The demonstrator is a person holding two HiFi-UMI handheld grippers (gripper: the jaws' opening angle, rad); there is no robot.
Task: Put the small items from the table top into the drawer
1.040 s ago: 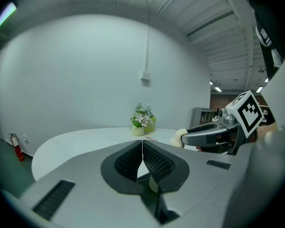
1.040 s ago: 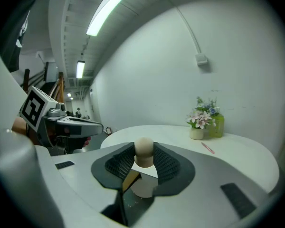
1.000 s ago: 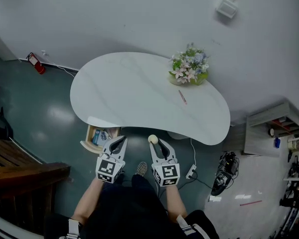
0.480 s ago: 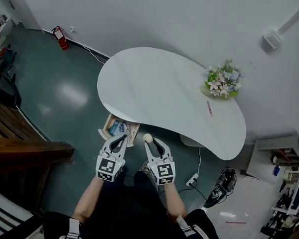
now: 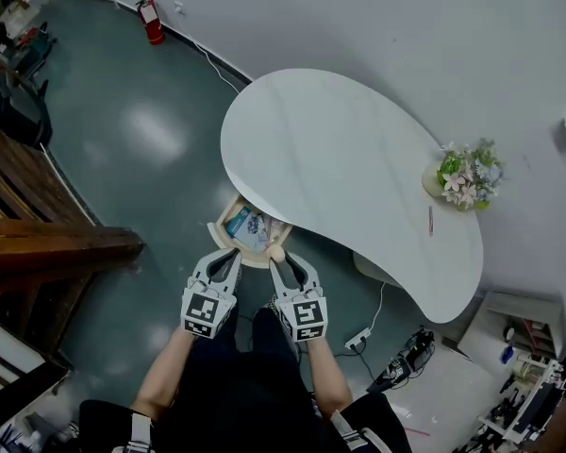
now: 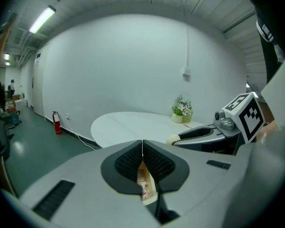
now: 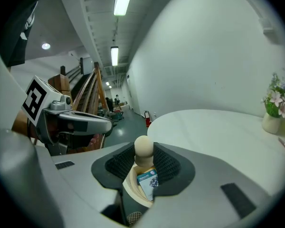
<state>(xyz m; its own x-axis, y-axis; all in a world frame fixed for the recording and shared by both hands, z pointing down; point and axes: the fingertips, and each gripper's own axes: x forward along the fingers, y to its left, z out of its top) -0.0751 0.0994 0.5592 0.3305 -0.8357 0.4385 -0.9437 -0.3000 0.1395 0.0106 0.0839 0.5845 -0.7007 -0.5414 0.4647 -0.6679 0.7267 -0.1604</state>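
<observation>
My right gripper (image 5: 279, 258) (image 7: 143, 161) is shut on a small cream piece with a round head (image 5: 277, 253) (image 7: 144, 148). It hangs at the near rim of the open wooden drawer (image 5: 228, 241) under the white table (image 5: 340, 159). Seen between the jaws in the right gripper view, the drawer (image 7: 133, 194) holds a blue and white packet (image 7: 148, 180). To its left, my left gripper (image 5: 228, 259) (image 6: 142, 148) is shut with nothing in it, also close to the drawer. A thin red pen (image 5: 430, 220) lies on the table by the flower pot (image 5: 467, 177).
A fire extinguisher (image 5: 151, 22) stands by the far wall with a cable running along the floor. Dark wooden furniture (image 5: 47, 243) sits to the left. A power strip and cables (image 5: 358, 338) lie on the floor to the right, under the table's end.
The view has swung left along the table. Both grippers have come forward and down to the open drawer, and the cream piece now sits at the drawer's rim.
</observation>
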